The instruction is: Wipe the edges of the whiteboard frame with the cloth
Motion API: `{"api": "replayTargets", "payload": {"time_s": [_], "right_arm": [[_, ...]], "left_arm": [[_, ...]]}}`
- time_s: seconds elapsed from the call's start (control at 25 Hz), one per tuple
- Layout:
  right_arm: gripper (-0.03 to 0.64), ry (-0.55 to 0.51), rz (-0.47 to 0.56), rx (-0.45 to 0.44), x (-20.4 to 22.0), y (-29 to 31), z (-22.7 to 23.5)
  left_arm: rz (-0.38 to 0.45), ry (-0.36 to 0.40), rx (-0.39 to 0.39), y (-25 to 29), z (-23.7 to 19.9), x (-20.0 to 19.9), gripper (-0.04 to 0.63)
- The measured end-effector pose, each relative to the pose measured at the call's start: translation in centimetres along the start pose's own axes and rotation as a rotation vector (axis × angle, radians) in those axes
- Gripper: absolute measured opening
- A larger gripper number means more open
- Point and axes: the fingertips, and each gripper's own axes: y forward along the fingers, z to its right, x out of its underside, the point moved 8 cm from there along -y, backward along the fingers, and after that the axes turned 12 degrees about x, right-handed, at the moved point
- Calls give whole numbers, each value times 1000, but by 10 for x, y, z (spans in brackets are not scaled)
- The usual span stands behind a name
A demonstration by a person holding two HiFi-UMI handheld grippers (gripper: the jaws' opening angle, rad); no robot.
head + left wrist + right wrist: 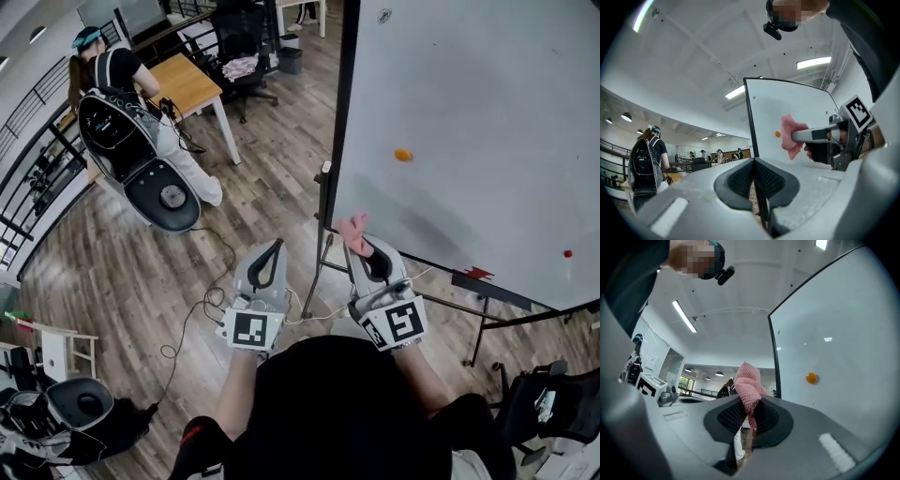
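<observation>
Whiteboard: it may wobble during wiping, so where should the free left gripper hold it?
Probably the black left frame edge, approached from the left by the left gripper: it is a thin exposed upright strip fingers can straddle, whereas the board face is flat.

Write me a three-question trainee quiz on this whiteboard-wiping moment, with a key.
1. True or false: the left gripper holds the pink cloth.
2. The orange magnet sits: A) on the whiteboard face; B) inside the cloth; C) between the left gripper's jaws.
3. Fill in: the left gripper's jaws are ___.
Key: 1 false, the right gripper clamps it; 2 A; 3 together, on nothing.
</observation>
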Motion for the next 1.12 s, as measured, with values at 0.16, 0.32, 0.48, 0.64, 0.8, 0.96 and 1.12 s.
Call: {"api": "replayTargets", "payload": {"time_s": [0.16, 0.32, 0.48, 0.64, 0.8, 0.96, 1.12], "right_arm": [[28, -8, 26, -1, -6, -3, 2], [28, -6, 20, 6, -5, -8, 4], [26, 9, 9, -3, -2, -12, 2], [26, 11, -8, -17, 2, -12, 0], [26, 16, -27, -25, 5, -14, -3], [26, 21, -34, -25, 5, -17, -1], [26, 39, -36, -17, 5, -19, 2]], "left_arm": [[-4, -11, 4, -2, 0, 0, 2], [-6, -15, 1, -5, 3, 0, 2], [-3, -18, -3, -8, 6, 0, 2], [-7, -21, -1, -6, 8, 1, 2], [-2, -28, 0, -6, 10, 1, 2], [-2, -30, 8, -3, 13, 0, 2], [-6, -26, 18, -1, 16, 2, 2]]}}
